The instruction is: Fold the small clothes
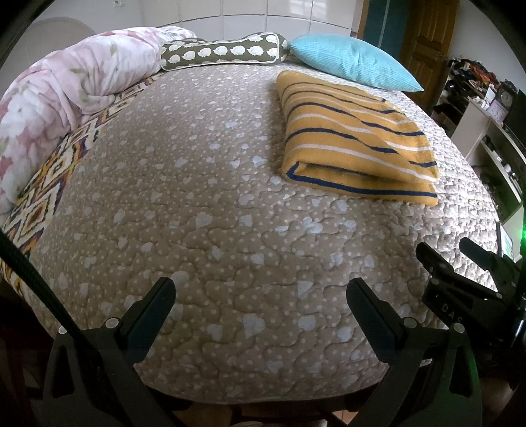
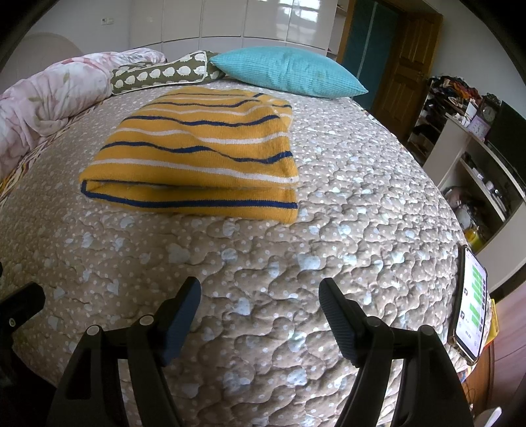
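- Folded garment (image 2: 194, 157) lies on bedspread (image 2: 296, 262), ahead of both grippers.
- Two pillows (image 2: 289, 70) behind garment.
- Bunched duvet (image 1: 65, 92) far left.
- Phone (image 2: 470, 305) at right edge.

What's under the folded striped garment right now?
The garment lies folded on the bedspread, with only quilted fabric showing around its edges. Whatever sits beneath it or between its layers is covered.

A bed (image 2: 345, 203) with a quilted beige cover stands before glossy white wardrobes (image 2: 230, 19), a wooden door (image 2: 404, 65) and cluttered white shelves (image 2: 476, 170).
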`<state>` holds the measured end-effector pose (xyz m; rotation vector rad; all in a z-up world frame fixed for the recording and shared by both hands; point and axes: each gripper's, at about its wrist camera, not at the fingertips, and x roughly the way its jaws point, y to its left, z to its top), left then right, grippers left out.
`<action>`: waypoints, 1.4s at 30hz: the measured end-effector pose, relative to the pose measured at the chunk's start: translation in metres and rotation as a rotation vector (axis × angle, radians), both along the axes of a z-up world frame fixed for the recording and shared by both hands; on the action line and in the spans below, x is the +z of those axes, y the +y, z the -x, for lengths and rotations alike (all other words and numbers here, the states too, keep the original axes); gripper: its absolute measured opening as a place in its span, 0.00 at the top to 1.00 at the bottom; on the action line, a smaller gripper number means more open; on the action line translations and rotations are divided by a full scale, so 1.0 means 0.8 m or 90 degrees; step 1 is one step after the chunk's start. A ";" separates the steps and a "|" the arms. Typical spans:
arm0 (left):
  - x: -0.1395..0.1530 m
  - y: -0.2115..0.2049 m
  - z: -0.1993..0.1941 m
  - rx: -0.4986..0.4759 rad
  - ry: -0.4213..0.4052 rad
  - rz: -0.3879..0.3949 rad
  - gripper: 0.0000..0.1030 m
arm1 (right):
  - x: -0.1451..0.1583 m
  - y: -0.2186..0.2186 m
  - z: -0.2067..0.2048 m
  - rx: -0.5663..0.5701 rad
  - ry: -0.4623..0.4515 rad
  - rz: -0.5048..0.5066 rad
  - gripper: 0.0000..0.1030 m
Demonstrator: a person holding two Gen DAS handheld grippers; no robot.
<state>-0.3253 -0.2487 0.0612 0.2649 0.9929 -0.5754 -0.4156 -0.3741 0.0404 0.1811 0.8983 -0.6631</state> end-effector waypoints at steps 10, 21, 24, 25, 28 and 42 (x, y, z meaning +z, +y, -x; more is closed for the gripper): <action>-0.001 0.001 -0.001 0.002 0.005 -0.002 0.00 | 0.000 0.001 0.000 -0.001 0.000 0.000 0.23; -0.004 0.002 -0.002 0.007 0.006 -0.005 0.00 | -0.001 0.003 0.000 0.001 0.000 0.001 0.22; -0.004 0.002 -0.002 0.007 0.007 -0.004 0.00 | -0.002 0.004 0.000 0.002 0.000 0.001 0.22; -0.004 0.002 -0.002 0.007 0.008 -0.004 0.00 | -0.002 0.004 0.000 0.001 0.000 0.001 0.22; -0.005 0.002 -0.003 0.007 0.010 -0.004 0.00 | -0.002 0.004 0.000 0.001 0.000 0.001 0.22; -0.007 -0.004 -0.004 0.000 0.016 0.005 0.00 | -0.001 0.009 -0.005 0.007 -0.003 0.001 0.21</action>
